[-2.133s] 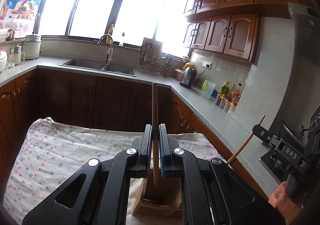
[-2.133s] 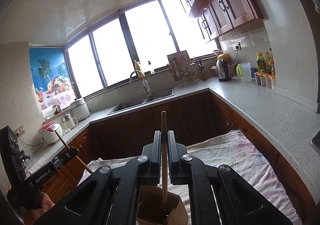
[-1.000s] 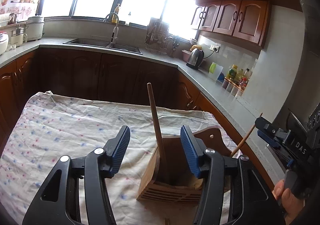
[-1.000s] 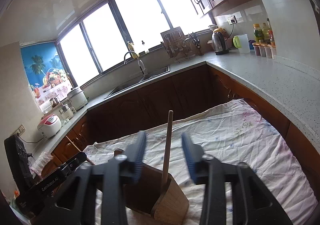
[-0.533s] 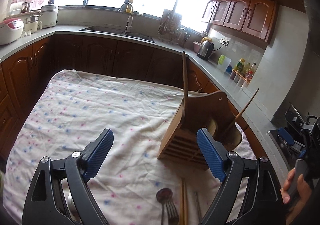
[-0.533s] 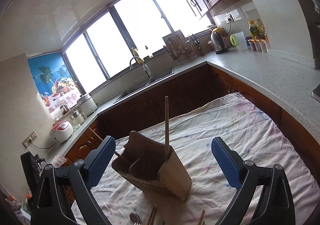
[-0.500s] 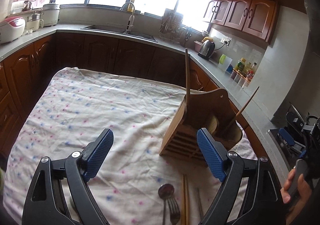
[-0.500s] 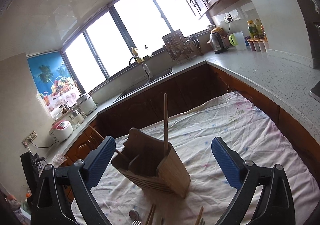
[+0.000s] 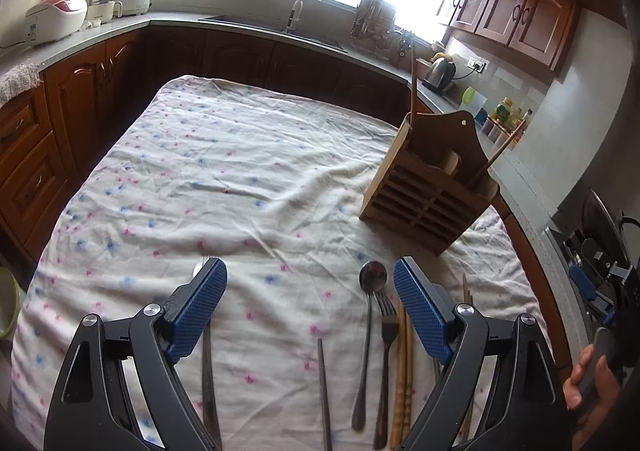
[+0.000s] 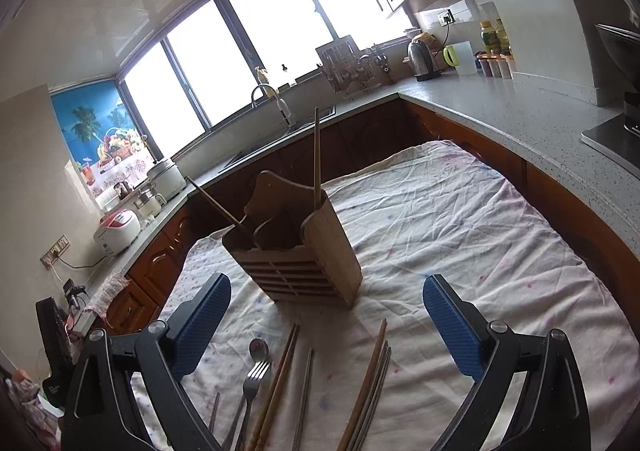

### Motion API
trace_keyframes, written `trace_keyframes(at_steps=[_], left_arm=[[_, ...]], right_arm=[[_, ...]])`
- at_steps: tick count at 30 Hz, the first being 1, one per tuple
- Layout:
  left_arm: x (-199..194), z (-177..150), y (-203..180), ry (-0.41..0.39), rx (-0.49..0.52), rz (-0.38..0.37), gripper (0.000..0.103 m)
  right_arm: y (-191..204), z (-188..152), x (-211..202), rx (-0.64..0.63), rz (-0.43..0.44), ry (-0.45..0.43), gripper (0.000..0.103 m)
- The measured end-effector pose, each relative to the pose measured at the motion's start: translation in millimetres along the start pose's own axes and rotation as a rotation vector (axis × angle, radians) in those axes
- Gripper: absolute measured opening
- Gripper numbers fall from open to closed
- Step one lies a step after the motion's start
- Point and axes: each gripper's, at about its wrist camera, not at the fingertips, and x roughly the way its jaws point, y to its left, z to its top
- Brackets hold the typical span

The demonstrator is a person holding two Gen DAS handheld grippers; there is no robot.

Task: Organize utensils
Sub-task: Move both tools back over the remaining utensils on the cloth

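Observation:
A wooden utensil holder (image 9: 430, 191) (image 10: 300, 247) stands on the flowered cloth (image 9: 240, 171) with two wooden sticks upright in it. In front of it lie a spoon (image 9: 370, 315) (image 10: 258, 349), a fork (image 9: 385, 335) (image 10: 252, 379), wooden chopsticks (image 9: 402, 367) (image 10: 276, 379), metal chopsticks (image 10: 372, 383) and a thin metal rod (image 9: 323, 391). My left gripper (image 9: 310, 307) hovers open over the near utensils, nothing between its fingers. My right gripper (image 10: 326, 325) is open too, empty, just short of the holder.
Kitchen counters (image 10: 520, 103) wrap around the table, with a sink (image 9: 280, 31), a kettle (image 10: 420, 55), bottles and rice cookers (image 9: 56, 19). A knife handle (image 9: 208, 379) lies under the left finger. A hand (image 9: 592, 383) holds the other gripper at the right edge.
Both grippers let go of the wooden sticks, which stayed in the holder, opened wide and drew back and down. The utensils lying on the cloth have come into view.

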Motion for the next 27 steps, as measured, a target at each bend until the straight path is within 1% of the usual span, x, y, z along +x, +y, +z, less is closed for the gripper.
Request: trace_keyframes(at_steps=[4,11,15,19,23,25,27], left_arm=[[-9,-15,0,0.013,-0.001,0.005,0.087],[-21,-35,-5,0.013,0.032,0.033,0.088],[-17,-48,-2,0.043,0.033,0.046,0.088],[-14,-57,5,0.072,0.009,0.053,0.088],[-9,-61,4,0.095,0.01,0.063,0.087],[-6,-62,4,0.104,0.011,0.061,0.087],[-4,-62,2,0.113,0.017,0.063,0.087]], right_arm=[[9,-18,-7,-0.03,-0.002,0.016,0.098],[30,-50,-16,-0.124,-0.023,0.027,0.098],[32,-66,-17,-0.15,-0.029,0.047,0.098],[28,-74,-14,-0.15,-0.041,0.072,0.098],[24,-75,-8,-0.147,-0.049,0.087,0.097],[22,-75,-3,-0.143,-0.05,0.098,0.095],[19,-74,2,-0.137,-0.055,0.109,0.087]])
